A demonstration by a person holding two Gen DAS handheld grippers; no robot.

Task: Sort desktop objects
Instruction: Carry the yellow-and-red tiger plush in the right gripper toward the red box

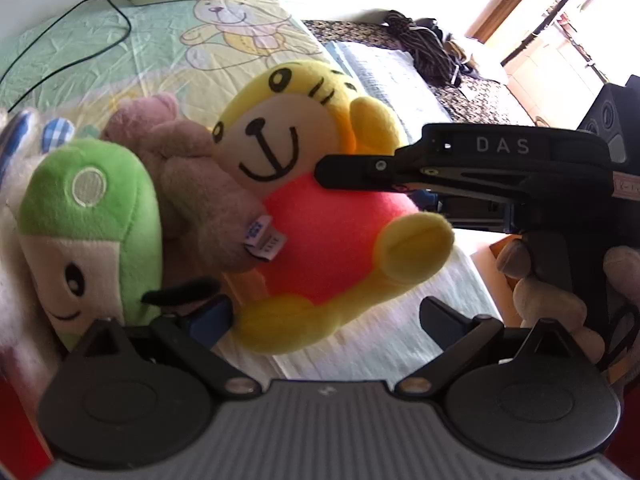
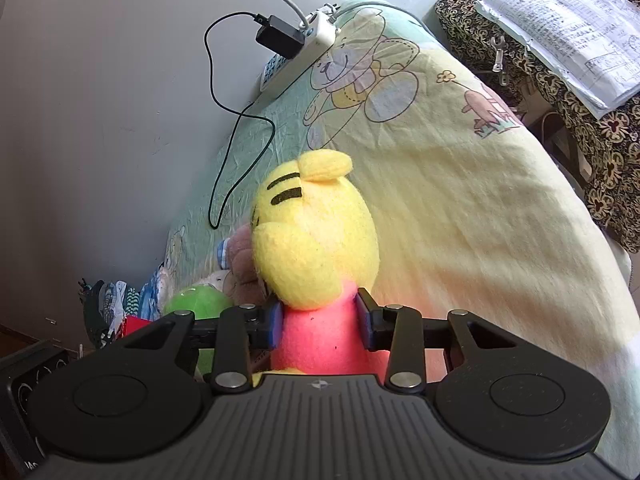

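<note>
A yellow tiger plush (image 1: pixel 280 136) with a pink body (image 2: pixel 320 340) hangs upright over the bear-print blanket (image 2: pixel 460 200). My right gripper (image 2: pixel 320 320) is shut on the pink body, one blue pad on each side. In the left wrist view the right gripper (image 1: pixel 336 174) reaches in from the right onto the plush's chest. My left gripper (image 1: pixel 326 316) is open below the plush, with the yellow foot above the gap between its fingers. A green plush (image 1: pixel 88 216) and a pinkish-brown bear plush (image 1: pixel 200 184) lie just left of the tiger, touching it.
A white power strip (image 2: pixel 304 52) with a black charger (image 2: pixel 280 36) and black cable (image 2: pixel 224 152) lies at the blanket's far edge by the wall. Papers (image 2: pixel 560 28) rest on a patterned cloth at right. A hand (image 1: pixel 552 296) holds the right gripper's handle. A black speaker (image 2: pixel 24 384) stands lower left.
</note>
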